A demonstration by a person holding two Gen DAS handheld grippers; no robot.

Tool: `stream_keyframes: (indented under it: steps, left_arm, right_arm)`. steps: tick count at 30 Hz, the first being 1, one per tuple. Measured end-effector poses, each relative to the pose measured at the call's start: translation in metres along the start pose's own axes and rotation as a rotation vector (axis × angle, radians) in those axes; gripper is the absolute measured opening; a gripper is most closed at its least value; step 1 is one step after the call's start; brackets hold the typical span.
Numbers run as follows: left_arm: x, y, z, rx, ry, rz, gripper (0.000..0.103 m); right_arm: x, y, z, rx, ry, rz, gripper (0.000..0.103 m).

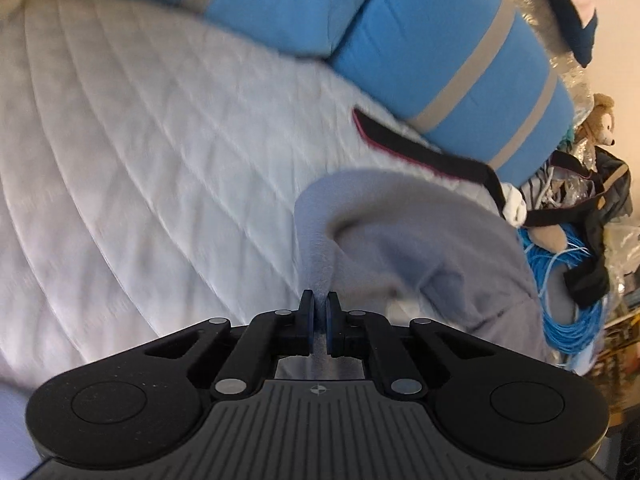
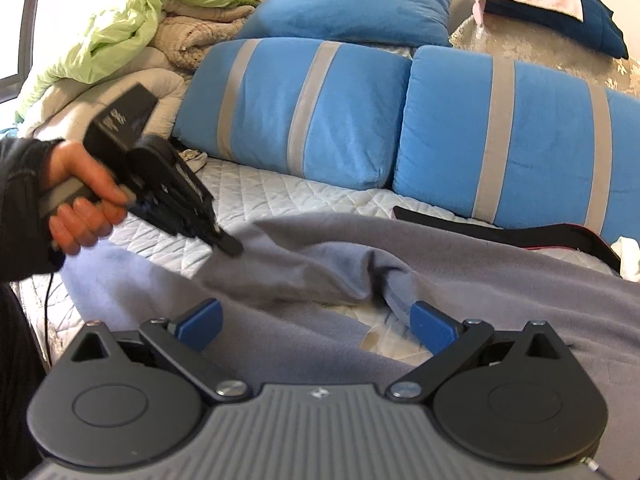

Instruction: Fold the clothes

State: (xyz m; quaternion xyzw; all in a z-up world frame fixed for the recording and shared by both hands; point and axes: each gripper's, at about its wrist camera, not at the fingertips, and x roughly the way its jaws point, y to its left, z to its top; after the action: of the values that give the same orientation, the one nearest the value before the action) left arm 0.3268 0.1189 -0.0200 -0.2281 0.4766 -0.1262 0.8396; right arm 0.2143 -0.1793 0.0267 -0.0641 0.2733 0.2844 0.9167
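Grey fleece garment sprawls across the white quilted bed, lower frame, its outline cut off and blurred. Left gripper jaws clench a fold; right gripper jaws are spread, grasping nothing.

- A white quilted mattress cover is spread ahead and to the left of the left tongs.
- Two blue cushions with grey stripes are propped at the far side, straight ahead of the right tongs.
- A black strap is laid just below the right-hand cushion.
- Piled bedding, green and beige, is seen far to the left.
- A stuffed bear and a coil of blue cable are seen to the right of the left tongs.
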Motion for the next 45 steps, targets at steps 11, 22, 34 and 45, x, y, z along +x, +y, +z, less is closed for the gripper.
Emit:
stream_keyframes:
  steps: [11, 22, 34, 45]
  left_arm:
    - [-0.053, -0.048, 0.051, 0.341, -0.343, 0.124, 0.005]
    - [-0.06, -0.06, 0.019, 0.405, -0.38, 0.207, 0.07]
    - [-0.023, -0.037, -0.064, 0.605, -0.023, 0.037, 0.069]
    - [-0.002, -0.033, -0.056, 0.683, 0.128, -0.258, 0.066]
  right_arm:
    - [0.0, -0.002, 0.006, 0.007, -0.007, -0.012, 0.103]
    - [0.001, 0.004, -0.001, -0.007, 0.011, -0.002, 0.103]
    - [0.0, -0.023, -0.009, -0.053, 0.096, 0.023, 0.103]
    - [0.018, -0.087, 0.008, -0.116, 0.242, 0.356, 0.103]
